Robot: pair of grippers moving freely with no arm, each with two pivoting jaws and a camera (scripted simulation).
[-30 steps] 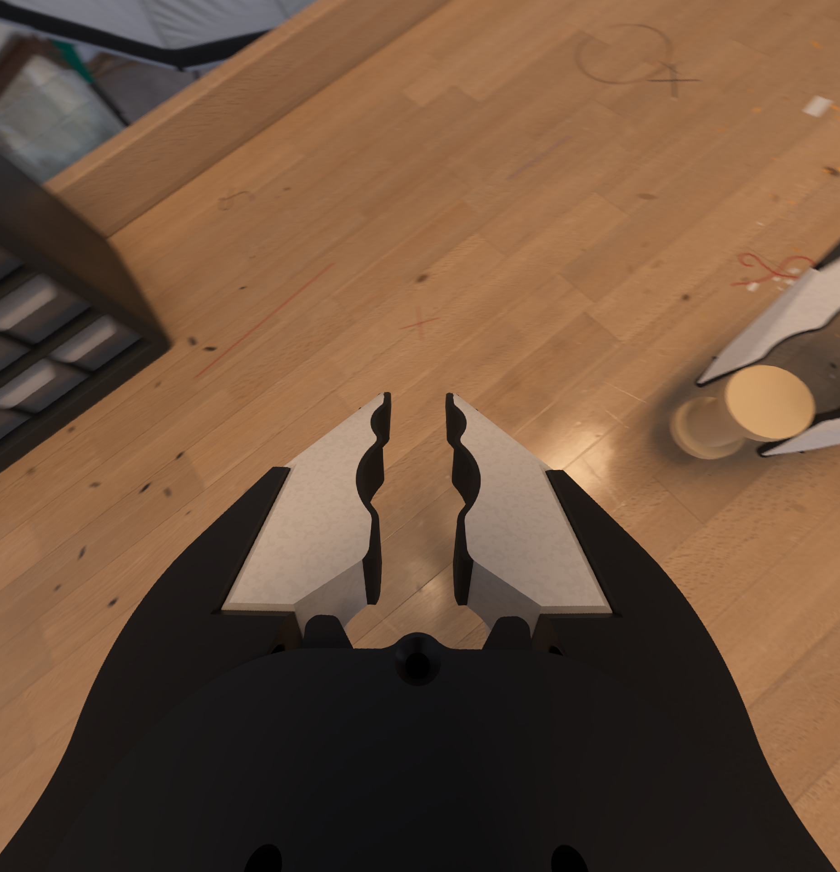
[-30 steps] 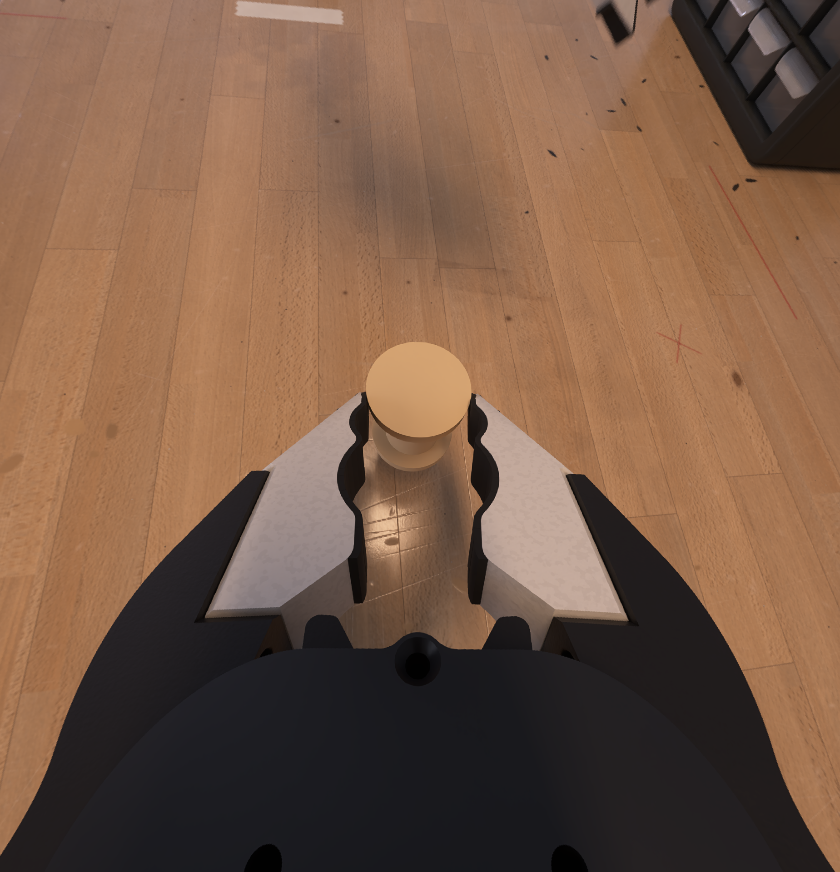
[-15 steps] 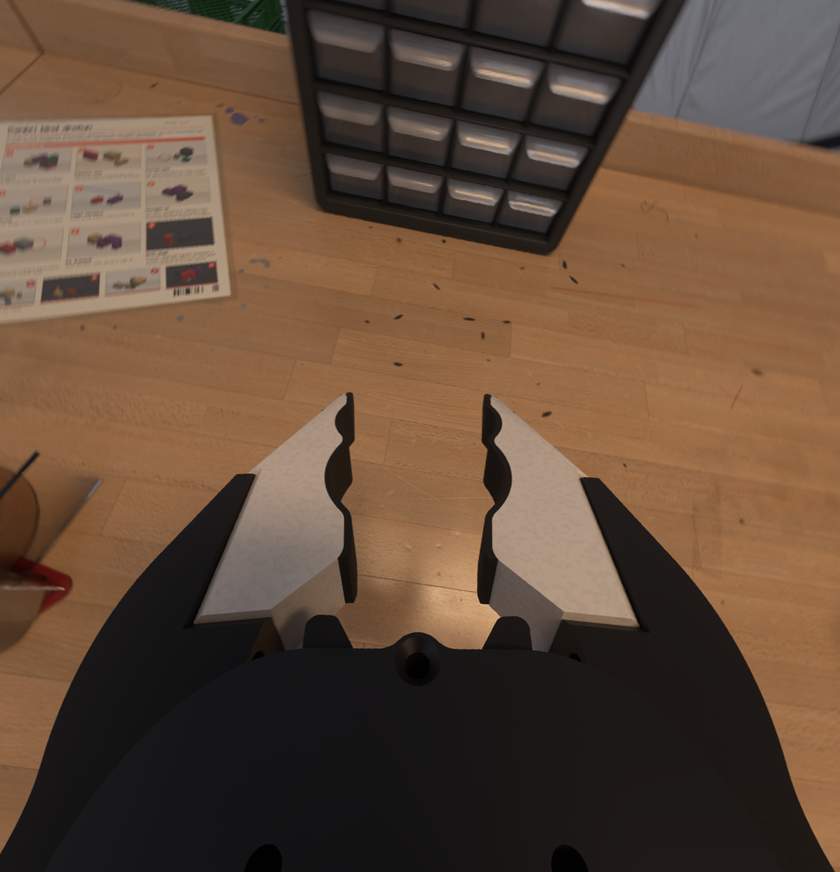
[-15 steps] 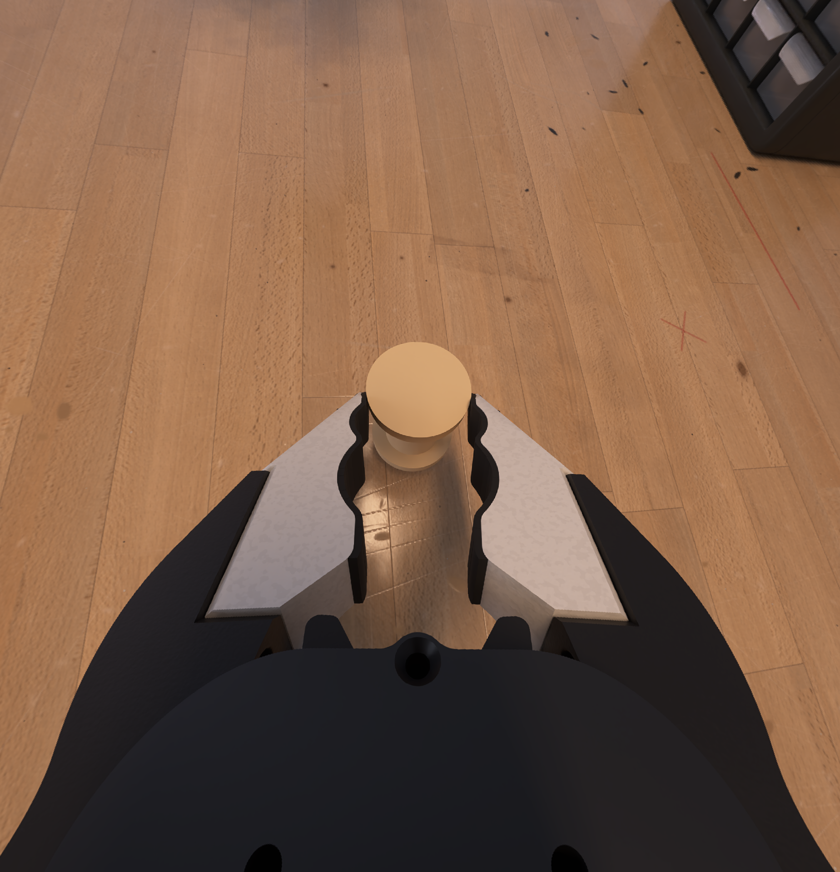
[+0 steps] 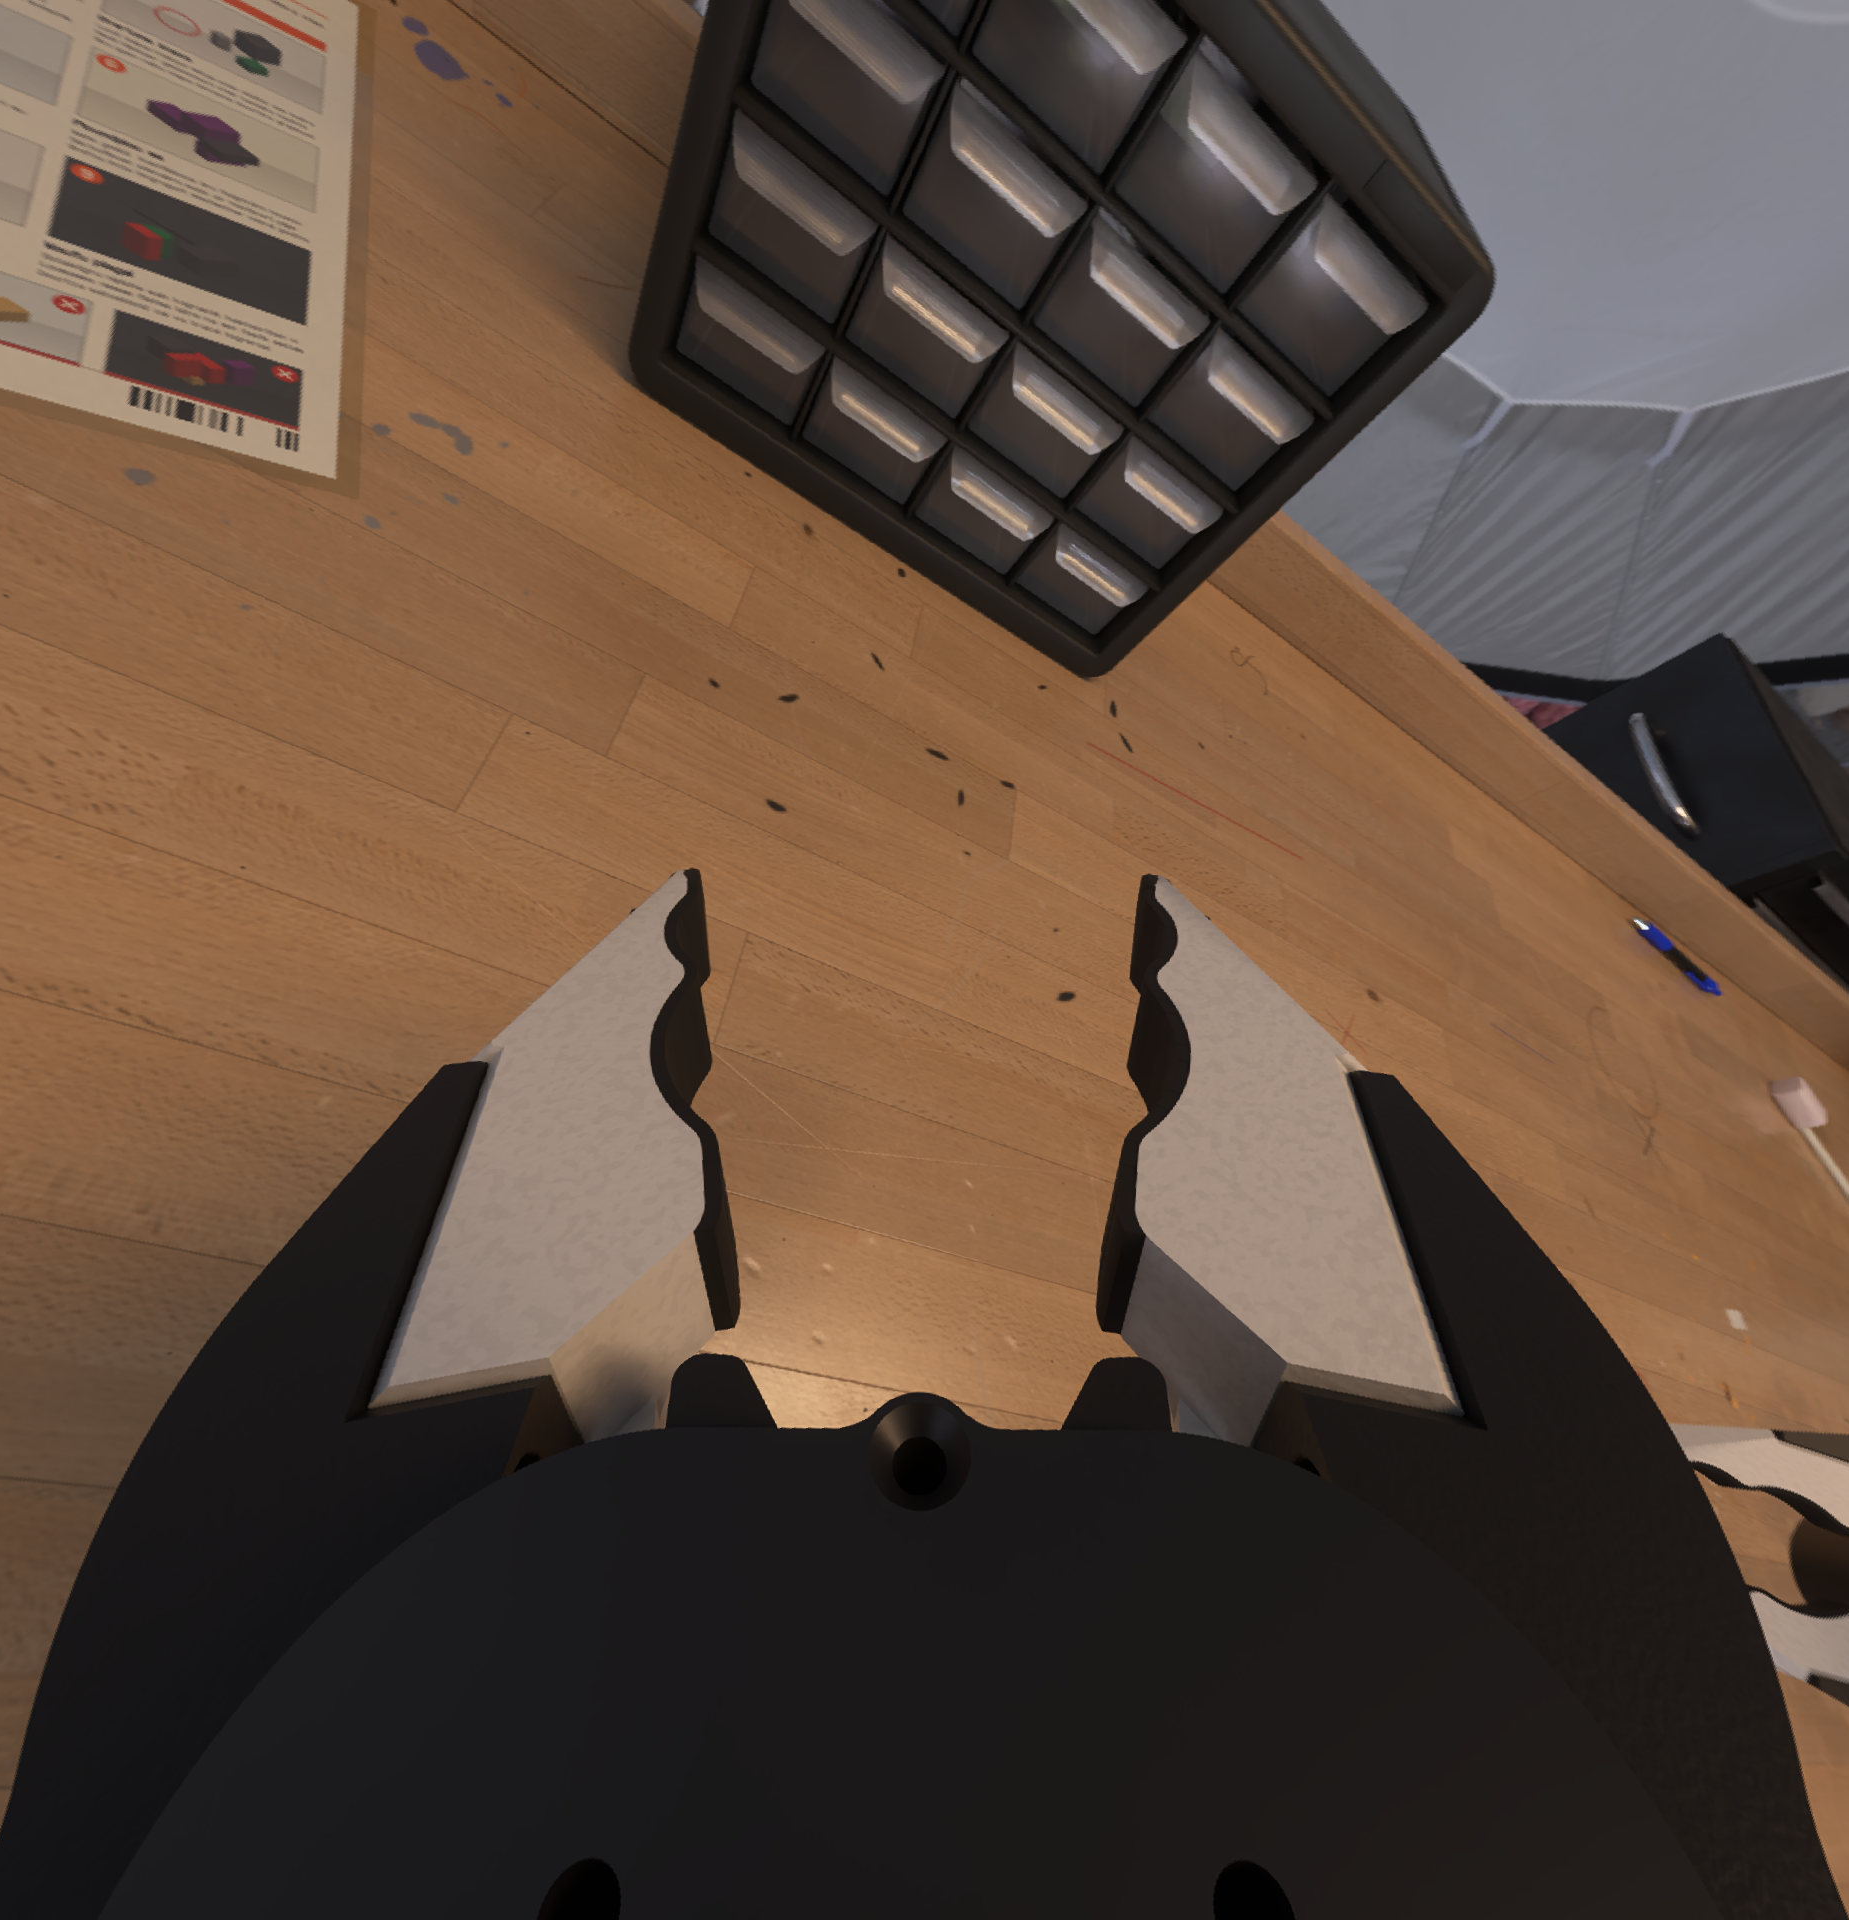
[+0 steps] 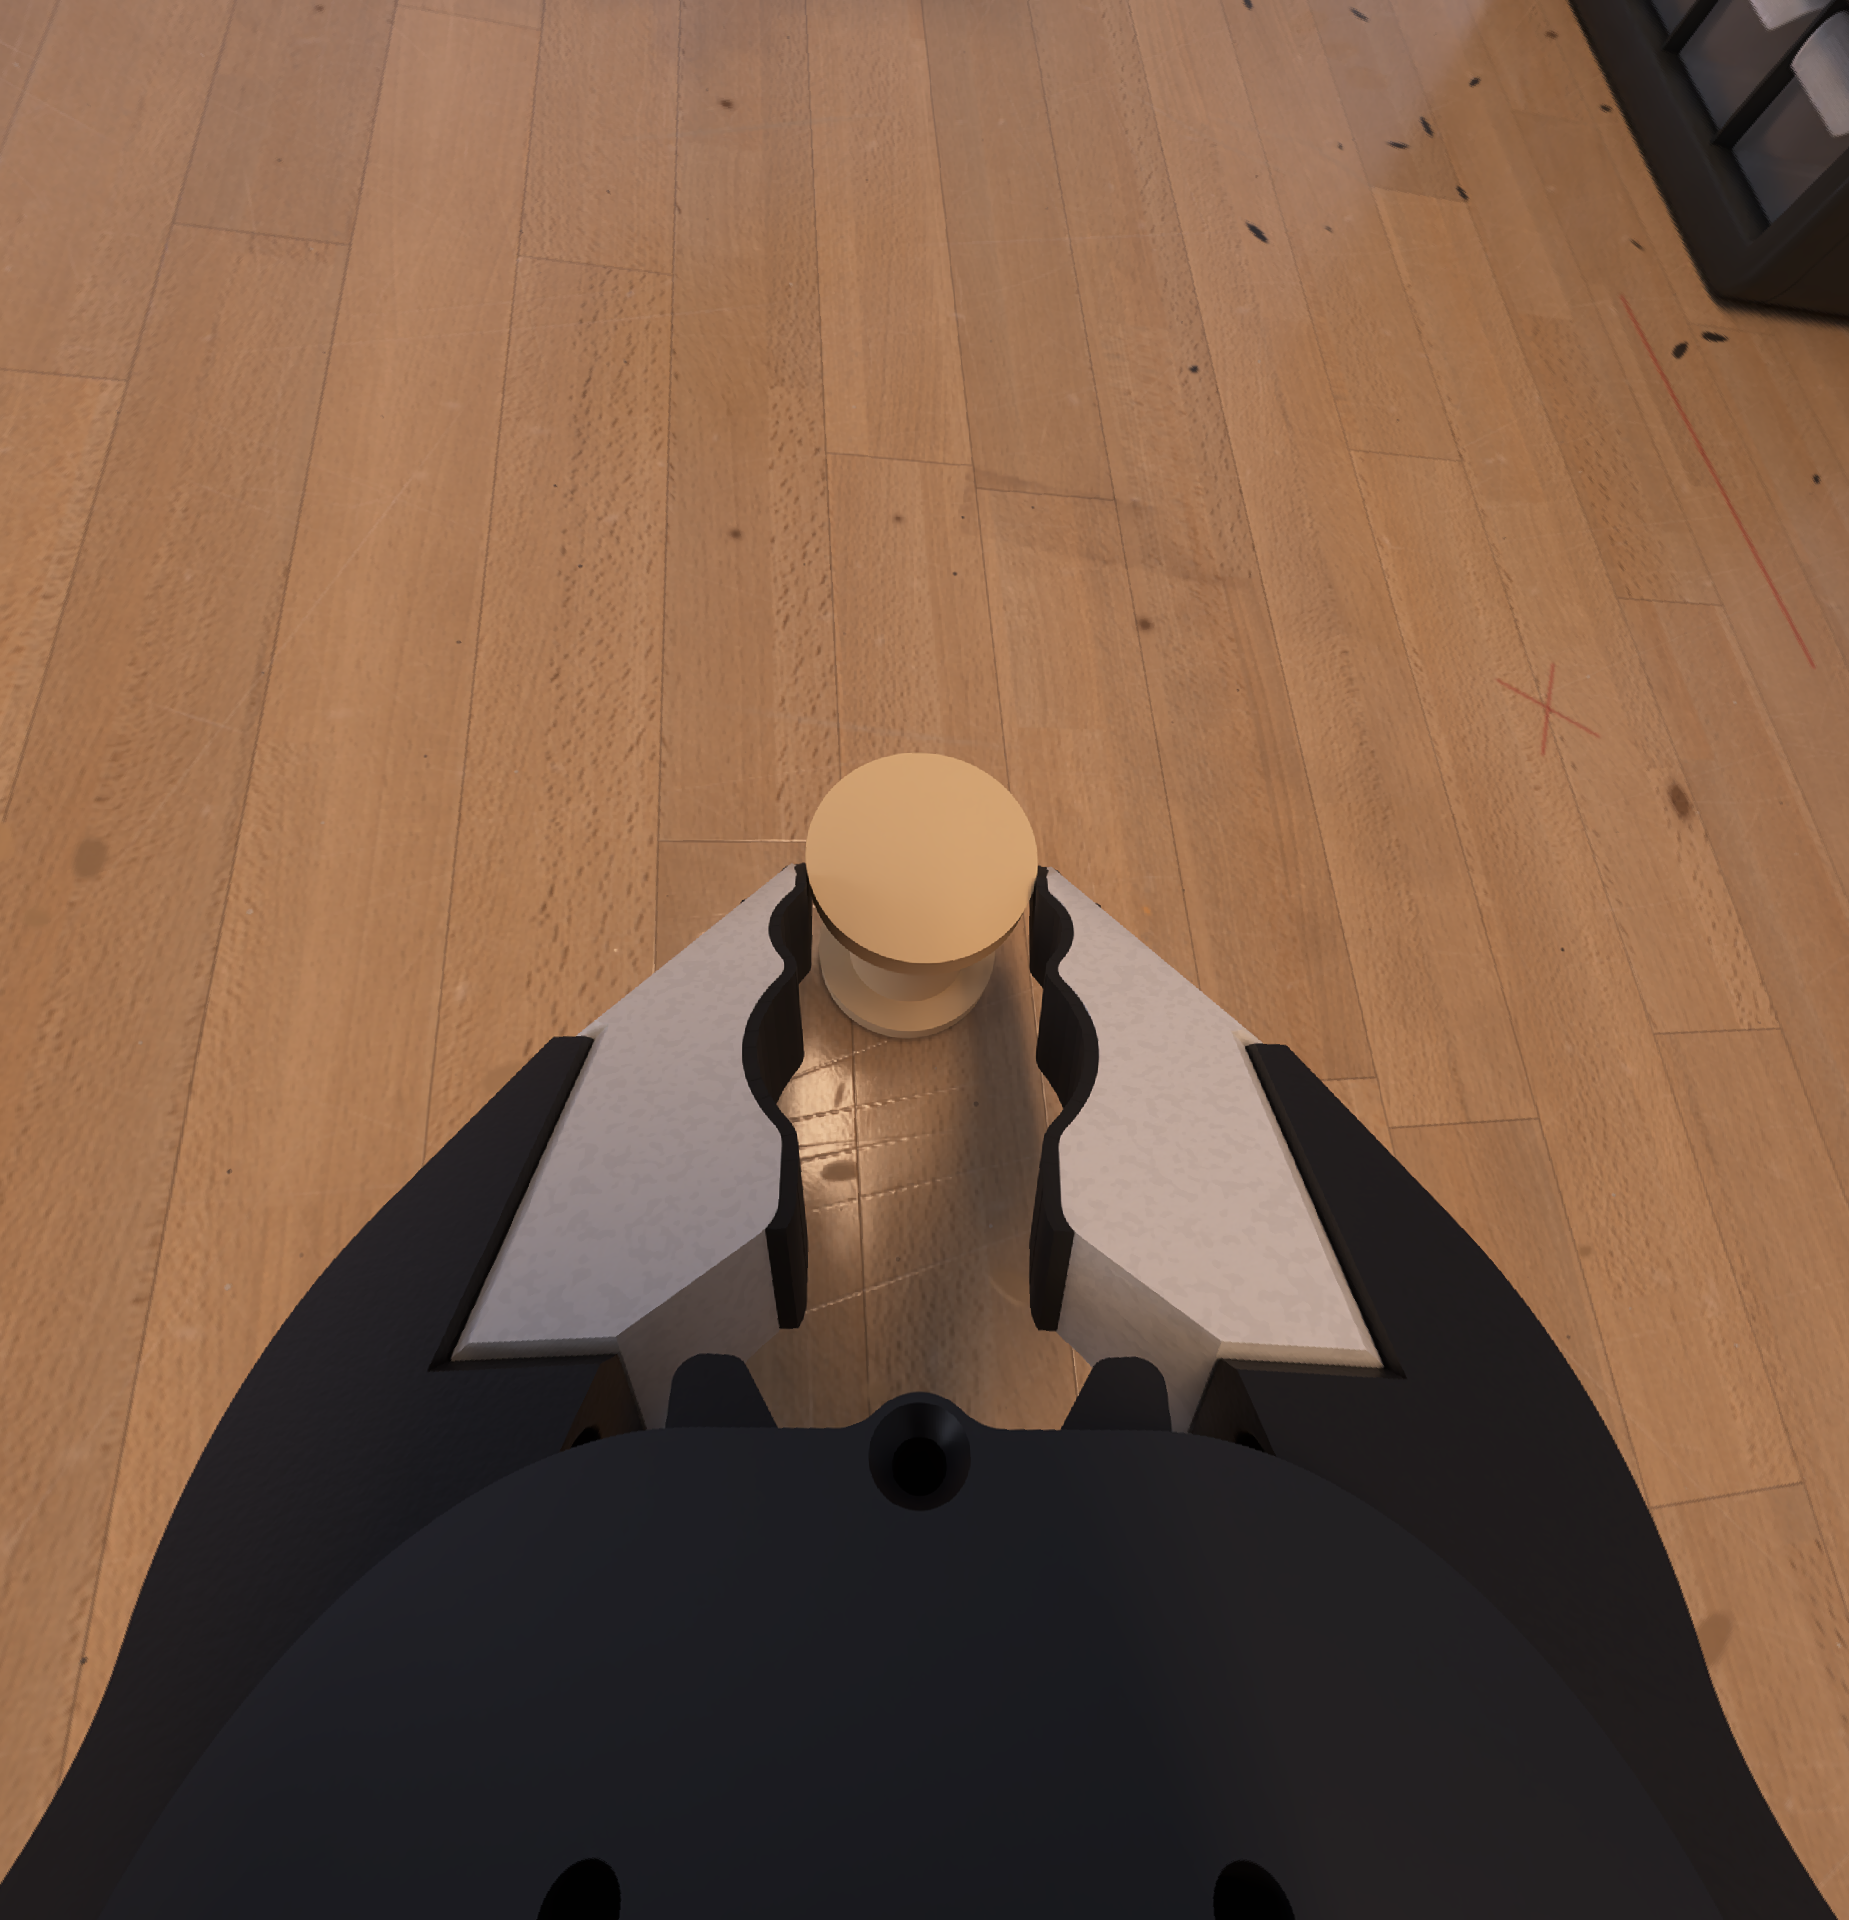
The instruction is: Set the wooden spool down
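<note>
Right wrist view: our right gripper [image 6: 920, 883] clamps wooden spool [image 6: 920, 857] upright at fingertips; left gripper [image 5: 920, 894] gapes empty. Releasing high risks toppling, rolling.

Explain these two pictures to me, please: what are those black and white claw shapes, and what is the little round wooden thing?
Each picture comes from a camera riding on a two-finger gripper, looking forward along its fingers. The black body and white fingers fill the lower part of both.

In the left wrist view, the left gripper is open and empty above a wooden workbench. Ahead stand a black drawer cabinet and a printed sheet.

In the right wrist view, the right gripper is shut on the wooden spool, which stands upright between its fingertips. Whether its base touches the bench is unclear.
</note>
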